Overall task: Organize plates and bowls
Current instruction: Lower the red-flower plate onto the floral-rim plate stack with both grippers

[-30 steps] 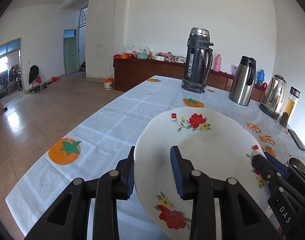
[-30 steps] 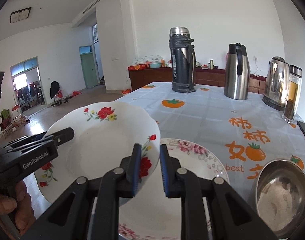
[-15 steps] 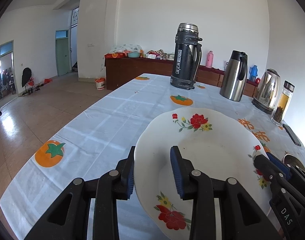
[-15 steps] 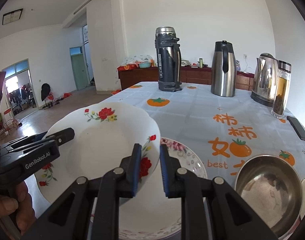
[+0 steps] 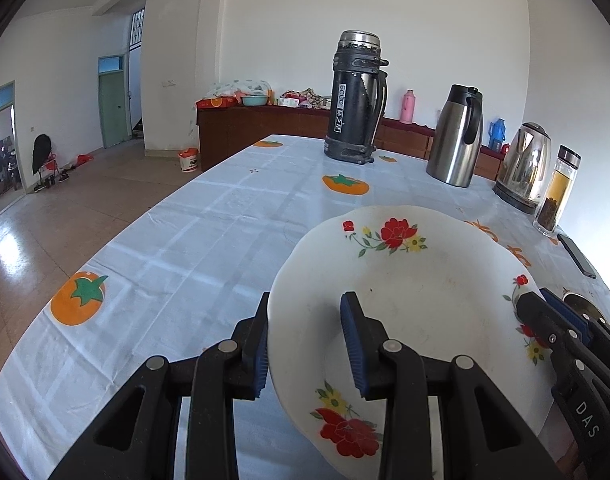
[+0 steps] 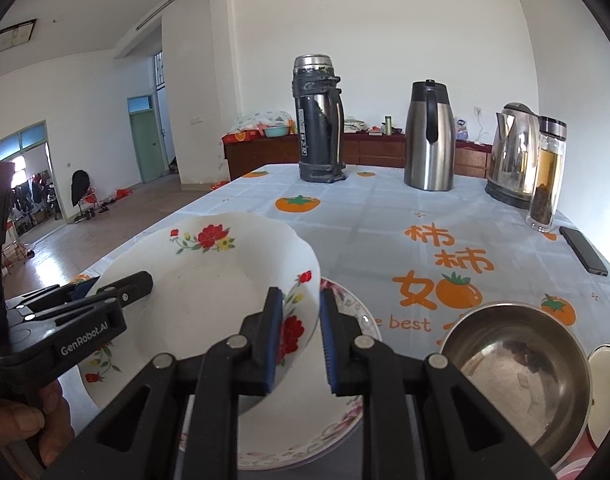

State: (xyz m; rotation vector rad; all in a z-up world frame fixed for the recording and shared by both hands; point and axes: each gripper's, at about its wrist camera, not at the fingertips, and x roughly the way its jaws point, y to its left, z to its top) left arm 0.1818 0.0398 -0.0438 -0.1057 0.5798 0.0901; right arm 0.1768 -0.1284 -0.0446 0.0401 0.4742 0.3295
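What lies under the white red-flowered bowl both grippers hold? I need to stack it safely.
Under the white red-flowered bowl sits a white plate with a pink floral rim on the table. The plate's left part and centre are covered by the bowl and right gripper.

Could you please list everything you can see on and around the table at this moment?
Floral bowl: one, white with red flowers, held above the plate by both grippers.
Plate: one, white with pink-patterned rim, under the bowl.
Steel bowl: one, silver, on the table right of the plate.
Tall flask: one, dark, far end.
Steel carafe: one, silver and black.
Electric kettle: one, silver.
Tea bottle: one, clear glass.
Phone: one, black, right edge.
Tablecloth: one, pale blue with orange persimmons.
Left gripper: black, blue pads, clamping the rim.
Right gripper: same, opposite rim.
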